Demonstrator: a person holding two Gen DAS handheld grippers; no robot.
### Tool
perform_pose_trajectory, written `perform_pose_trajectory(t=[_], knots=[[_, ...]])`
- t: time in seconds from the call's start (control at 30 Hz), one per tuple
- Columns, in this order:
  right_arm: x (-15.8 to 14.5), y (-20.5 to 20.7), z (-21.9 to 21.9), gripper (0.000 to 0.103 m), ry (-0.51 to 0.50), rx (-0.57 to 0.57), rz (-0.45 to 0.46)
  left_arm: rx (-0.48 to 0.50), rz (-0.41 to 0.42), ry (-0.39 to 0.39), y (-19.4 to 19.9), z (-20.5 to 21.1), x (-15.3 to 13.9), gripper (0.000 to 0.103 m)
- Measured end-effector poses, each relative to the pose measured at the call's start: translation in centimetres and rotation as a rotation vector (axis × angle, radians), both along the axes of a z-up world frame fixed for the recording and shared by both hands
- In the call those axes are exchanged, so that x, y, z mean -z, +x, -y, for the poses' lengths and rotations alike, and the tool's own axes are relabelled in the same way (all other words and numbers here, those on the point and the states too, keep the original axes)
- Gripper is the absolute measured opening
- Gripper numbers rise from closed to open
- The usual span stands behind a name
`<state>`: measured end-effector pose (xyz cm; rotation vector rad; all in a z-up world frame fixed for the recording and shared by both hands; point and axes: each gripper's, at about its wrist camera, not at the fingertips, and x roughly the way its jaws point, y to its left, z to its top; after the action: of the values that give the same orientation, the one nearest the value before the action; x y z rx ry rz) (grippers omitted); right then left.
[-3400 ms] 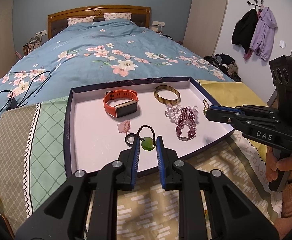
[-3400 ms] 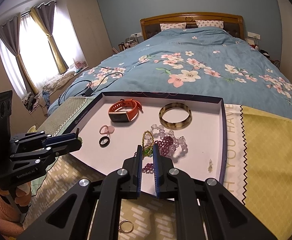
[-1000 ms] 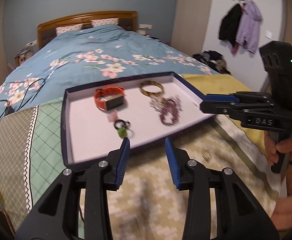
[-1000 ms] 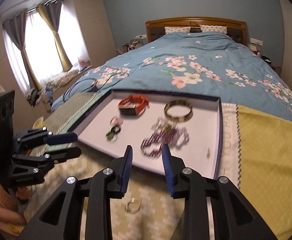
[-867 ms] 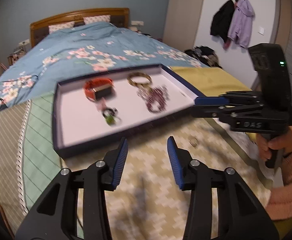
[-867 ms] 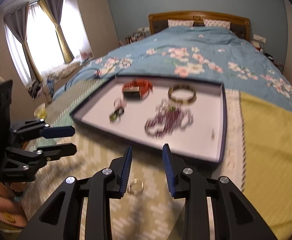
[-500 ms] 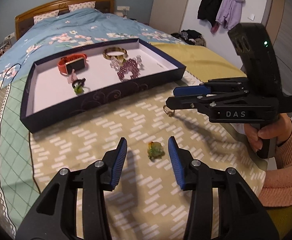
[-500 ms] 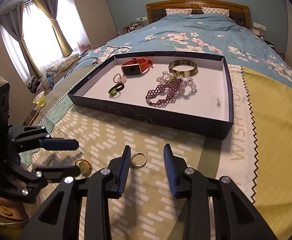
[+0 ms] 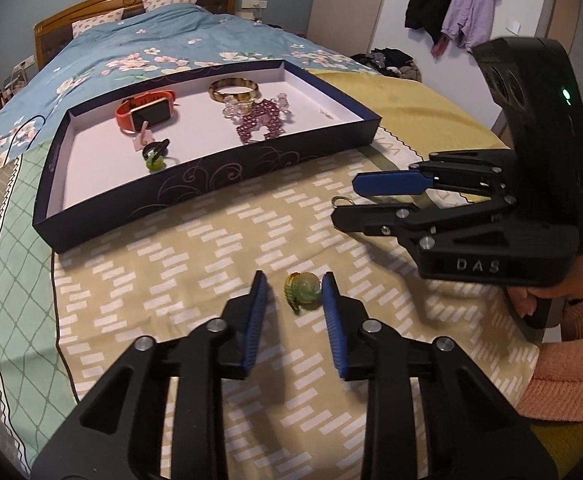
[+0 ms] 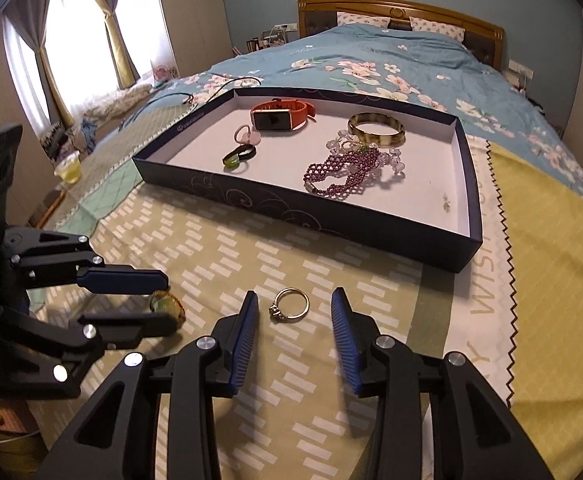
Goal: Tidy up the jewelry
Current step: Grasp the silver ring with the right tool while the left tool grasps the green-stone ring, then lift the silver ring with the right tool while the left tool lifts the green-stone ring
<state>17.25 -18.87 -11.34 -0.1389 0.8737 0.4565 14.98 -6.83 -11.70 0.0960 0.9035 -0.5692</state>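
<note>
Jewelry still off the tray amounts to two pieces, both lying on the patterned cloth in front of the dark blue tray: a green stone ring and a gold ring. The left tongs straddle the green stone ring, and their jaws have just been closing on it; the right-hand pad looks to be touching the stone while the left-hand pad stands clear, so nothing is pinched yet. The right tongs are spread around the gold ring, having just opened a little wider, with a gap on both sides. In the tray already lie an orange smartwatch, a bangle, a purple beaded bracelet, clear beads and two small rings. The main risk, as I judge it, is the lopsided closing of the left tongs: one pad arriving first could nudge the rounded stone sideways and roll it out of the jaws. The gold ring lies flat and thin on soft cloth, so pads closing too high may ride over it, or snag the fabric and drag it. Both tongs also work close together and could bump.
</note>
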Motion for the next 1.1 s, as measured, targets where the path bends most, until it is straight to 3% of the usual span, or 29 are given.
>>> perform_pose_trajectory(t=[0.13,0.57,1.1], knots=[[0.0,-0.2,-0.3,0.03,-0.031,-0.003,0.011,-0.02,-0.005,-0.001,0.3,-0.4,0.0,0.017],[-0.1,-0.7,0.5,0.006,-0.023,-0.003,0.007,-0.05,0.002,-0.008,0.3,-1.2,-0.2,0.017],[-0.1,0.0,0.8,0.006,0.01,0.018,-0.006,-0.06,-0.002,-0.013,0.6,-1.6,-0.2,0.017]])
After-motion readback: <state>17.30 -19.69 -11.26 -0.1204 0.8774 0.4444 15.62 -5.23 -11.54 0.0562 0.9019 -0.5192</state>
